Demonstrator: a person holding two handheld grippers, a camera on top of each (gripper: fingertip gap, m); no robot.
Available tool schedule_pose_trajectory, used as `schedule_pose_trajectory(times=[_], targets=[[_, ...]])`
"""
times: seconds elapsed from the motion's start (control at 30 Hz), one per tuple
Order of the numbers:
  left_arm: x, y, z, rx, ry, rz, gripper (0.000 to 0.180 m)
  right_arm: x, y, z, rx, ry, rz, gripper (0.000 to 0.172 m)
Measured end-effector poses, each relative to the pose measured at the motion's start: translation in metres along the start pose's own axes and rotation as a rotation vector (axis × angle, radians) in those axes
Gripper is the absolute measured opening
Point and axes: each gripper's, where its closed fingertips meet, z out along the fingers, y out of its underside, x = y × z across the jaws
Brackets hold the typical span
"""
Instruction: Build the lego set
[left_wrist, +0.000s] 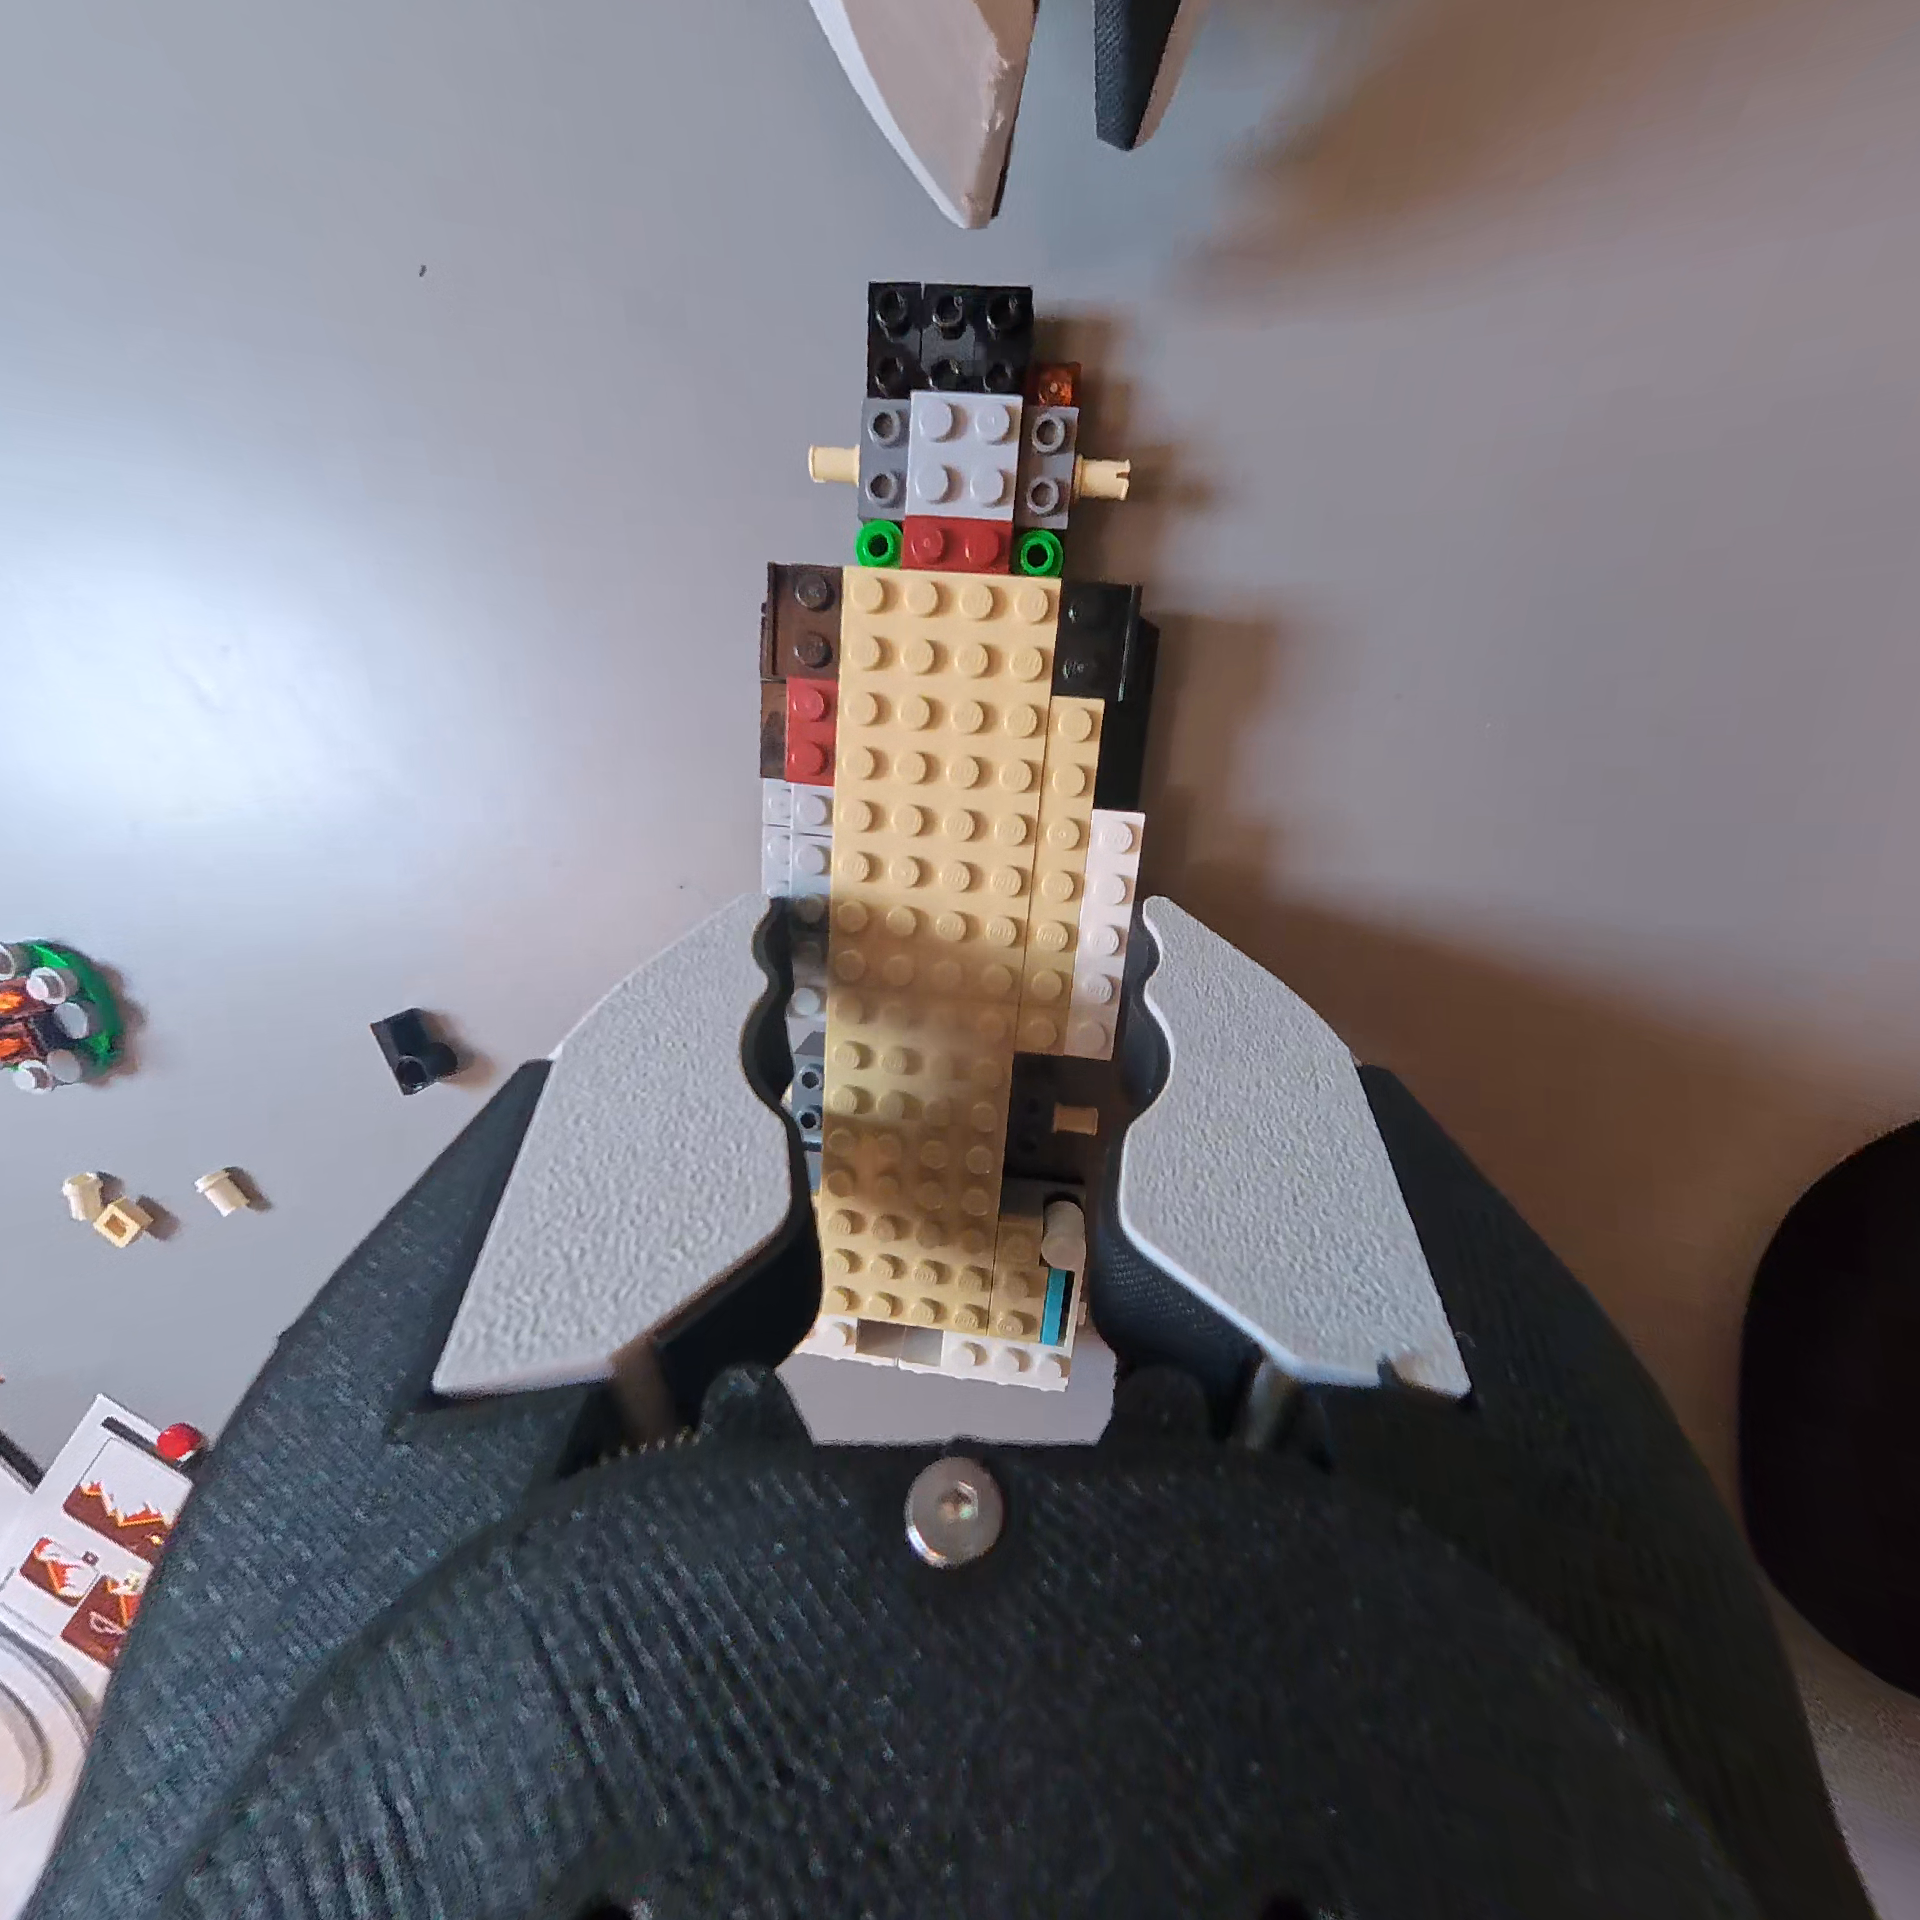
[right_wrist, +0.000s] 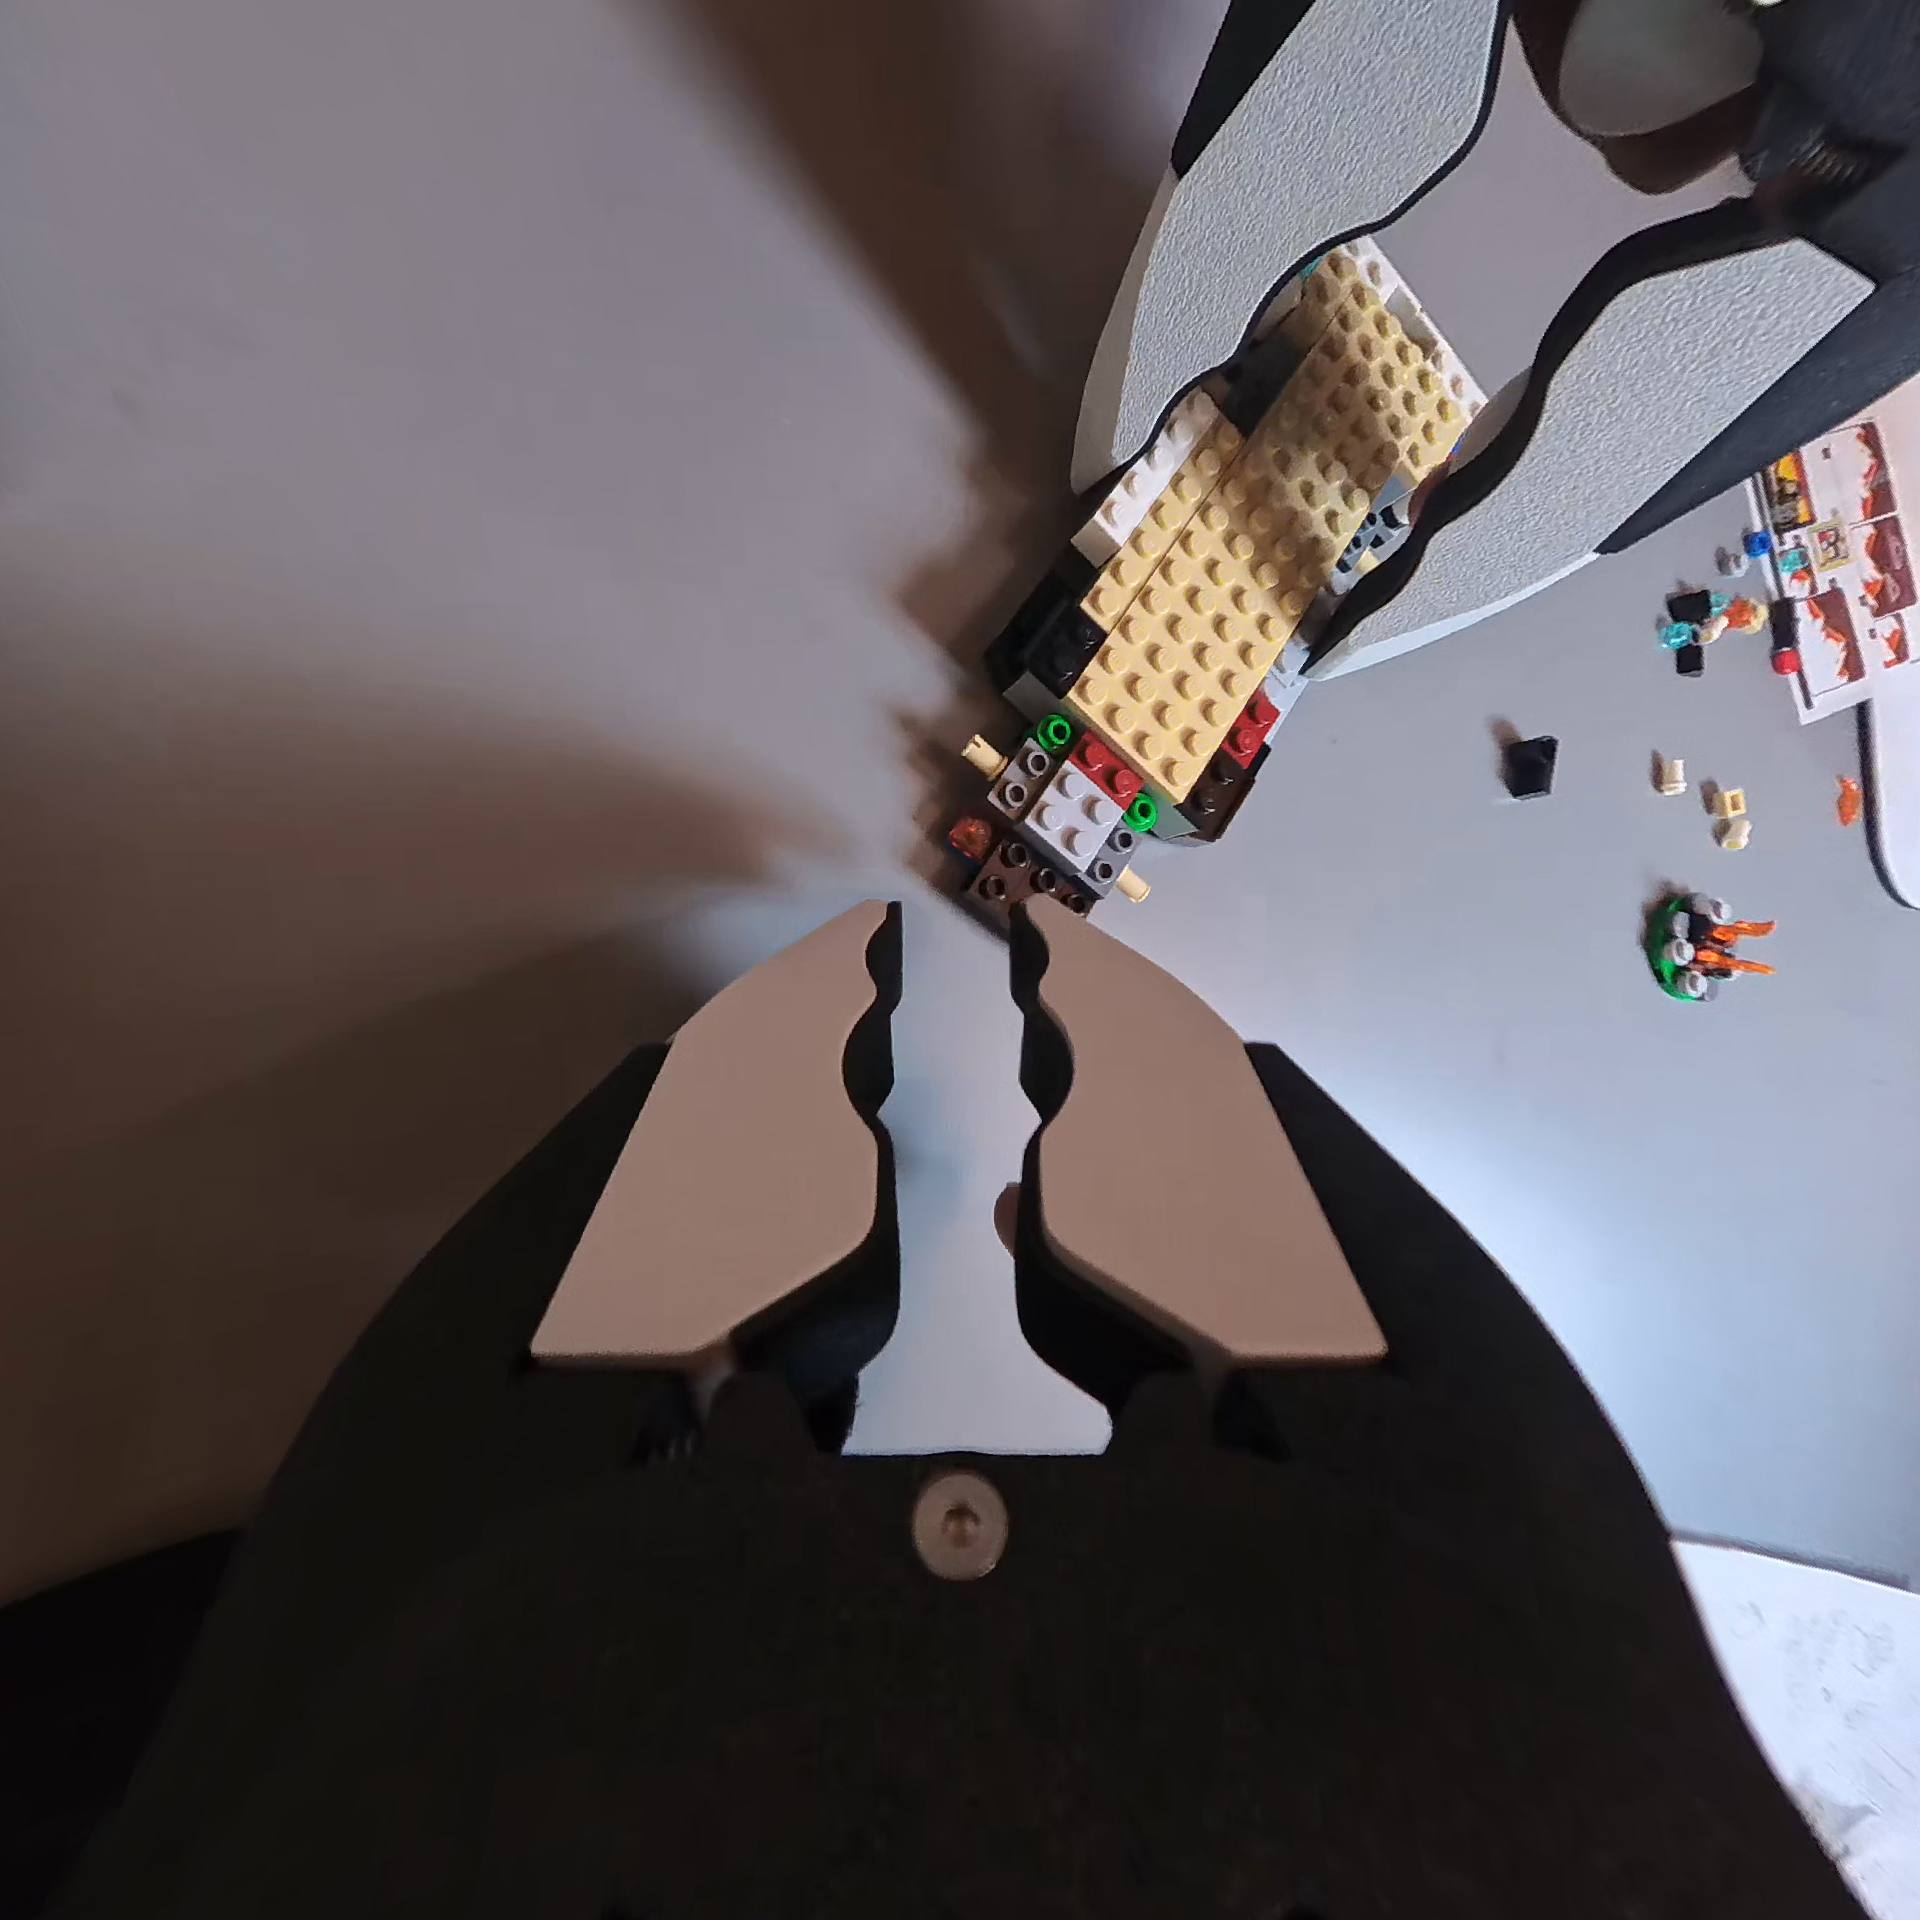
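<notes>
- Two claws work over one grey bench (left_wrist: 312, 520).
- Left claw (left_wrist: 951, 997): spread wide around the near end of a long brick model (left_wrist: 945, 831) topped with tan studded plates; its grey fingers (left_wrist: 665, 1122) flank both sides, and whether the pads press the sides cannot be told.
- Right claw (right_wrist: 954, 925): slightly parted with nothing between its fingers, its tips just beside the model's dark brown far end (right_wrist: 1023, 878).
- The model lies flat mid-bench, with grey, red and green pieces and cream pins (left_wrist: 836, 462) near that far end.
- Loose pieces lie towards one bench edge: a small black brick (left_wrist: 414, 1049), cream bits (left_wrist: 223, 1193), a green round build with orange flames (right_wrist: 1704, 945), and a printed sheet (left_wrist: 99, 1538).
- How complete the model is cannot be judged; those parts remain unattached.
</notes>
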Motion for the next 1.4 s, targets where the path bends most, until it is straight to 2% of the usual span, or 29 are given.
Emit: schedule_pose_trajectory(times=[0.3,0.97,1.17,1.3,1.4], targets=[[0.001,-0.001,0.001,-0.003,0.001,0.007,0.062,-0.002,-0.006,0.01,0.007,0.019,-0.071,0.019],[0.0,-0.001,0.001,0.044,0.0,0.007,0.062,0.0,-0.001,0.016,-0.113,-0.065,-0.126,0.016],[0.0,-0.002,0.001,0.05,0.001,0.009,0.062,0.001,-0.002,0.016,-0.081,-0.096,-0.064,0.013],[0.001,-0.005,0.002,0.102,-0.005,0.001,0.062,0.002,-0.007,0.008,0.036,-0.164,0.118,0.018],[0.001,-0.011,-0.01,0.203,-0.043,-0.028,0.064,0.024,-0.013,-0.007,0.166,-0.113,0.231,0.021]])
